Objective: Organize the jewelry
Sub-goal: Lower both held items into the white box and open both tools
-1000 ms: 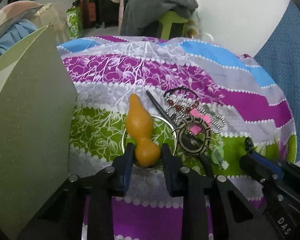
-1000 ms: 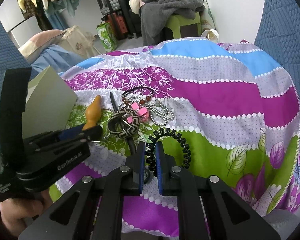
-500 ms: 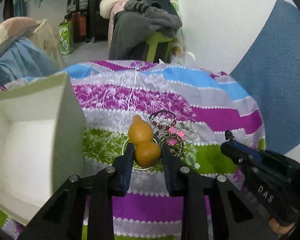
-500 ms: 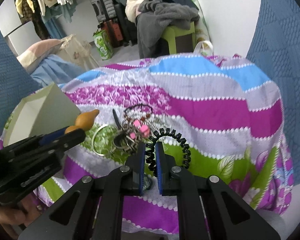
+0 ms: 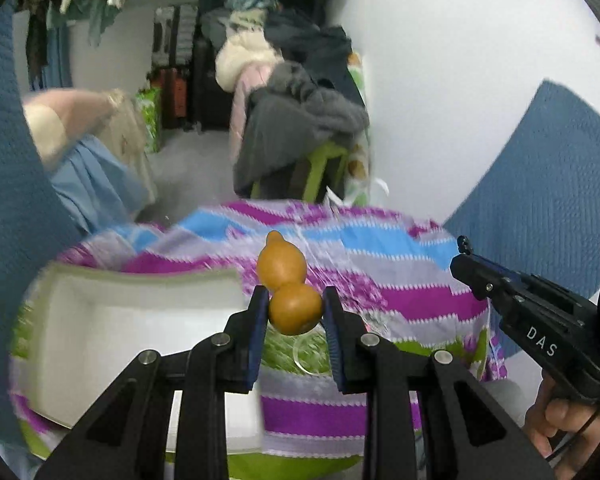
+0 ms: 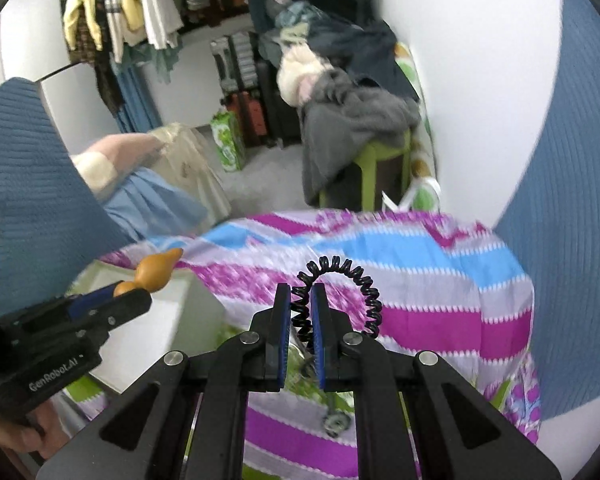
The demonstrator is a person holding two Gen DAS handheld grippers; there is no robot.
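The left tongs (image 5: 294,316) clench the orange gourd-shaped wooden pendant (image 5: 287,286) at frame centre; the right tongs (image 6: 300,316) pinch the black coiled plastic bracelet (image 6: 350,286). Best carry both squarely over the white open box (image 5: 132,320), lower left, before releasing.

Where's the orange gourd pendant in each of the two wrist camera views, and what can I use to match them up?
Left wrist view: the gourd pendant sits centre, just below the middle, clamped between the left gripper pads.
Right wrist view: the same pendant is at the left, sticking up from the left gripper, above the white box.
Shared landmark: the green stool piled with grey clothes, beyond the striped cloth.
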